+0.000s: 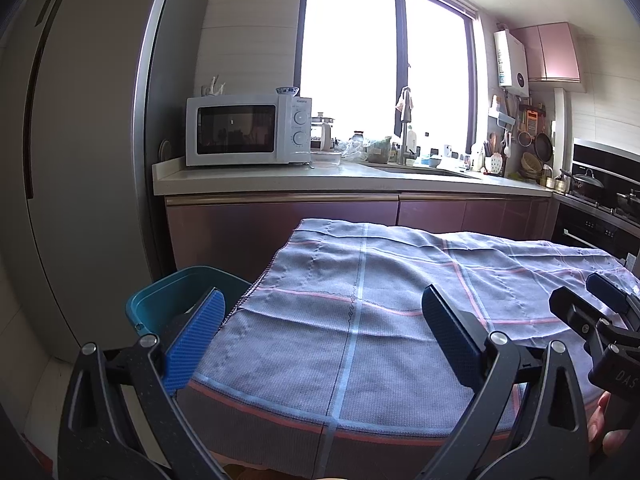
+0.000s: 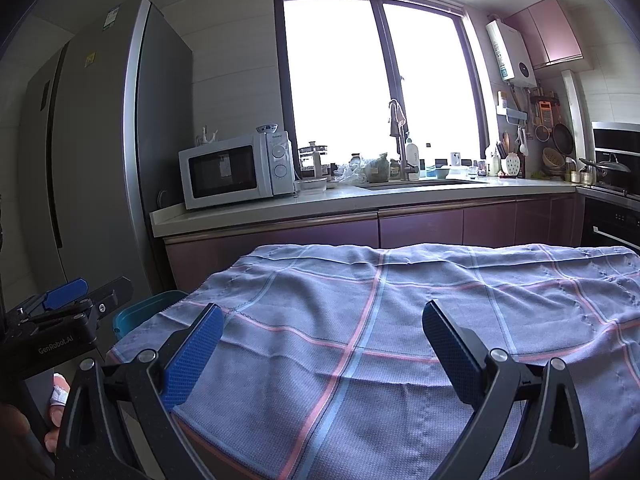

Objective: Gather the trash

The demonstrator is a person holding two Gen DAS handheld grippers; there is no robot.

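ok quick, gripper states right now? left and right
Left gripper: open, fingers wide apart, holding nothing, above the checked cloth.
Right gripper: open, holding nothing, over the same cloth.

The left gripper (image 1: 322, 316) hangs above a checked grey cloth (image 1: 360, 320) spread over the worktop, its blue-padded jaws wide apart and empty. A teal bin (image 1: 168, 296) stands just beside the cloth's left edge. The right gripper (image 1: 600, 304) shows at the right edge, a hand (image 1: 606, 428) beneath it. Behind, a white microwave (image 1: 248, 130) sits by the window.
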